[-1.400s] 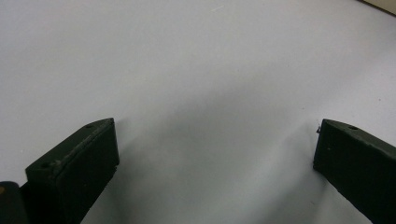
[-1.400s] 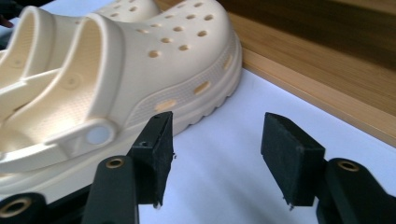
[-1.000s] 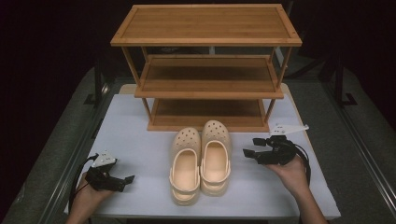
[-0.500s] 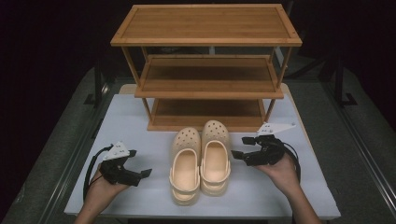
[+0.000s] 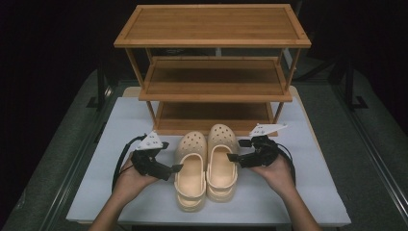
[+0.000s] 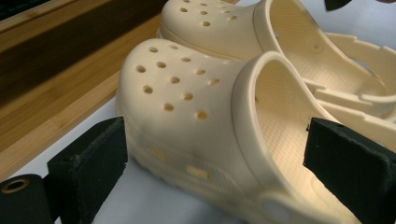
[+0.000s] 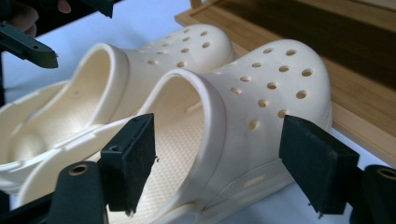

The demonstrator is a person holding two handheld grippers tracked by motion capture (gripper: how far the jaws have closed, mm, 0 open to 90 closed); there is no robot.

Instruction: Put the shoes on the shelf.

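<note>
On the white table (image 5: 308, 192) a pair of cream clogs lies side by side, toes pointing far toward a wooden shoe rack (image 5: 211, 72) with 3 shelves that stands at the table's far middle. In the high view the left clog (image 5: 191, 168) sits slightly nearer than the right clog (image 5: 221, 161), and the 2 touch along their inner sides. The left gripper (image 5: 174, 168), held in the person's left hand (image 5: 130, 178), comes at the left clog from the left, its jaw tips just beside the shoe's outer edge; the right gripper (image 5: 233, 157), held in the right hand (image 5: 274, 173), meets the right clog from the right in the same way. Each gripper carries a grey 3-cornered plate on top and a trailing black cable. The gripper views add what the high view is too far off to show: in the left gripper view the black jaws stand spread wide on either side of the left clog's toe and opening, with the perforated upper between them and the rack's lowest board to the left. In the right gripper view the jaws are likewise spread, straddling the right clog's upper, and the other gripper's tip shows far off at the upper left.
</note>
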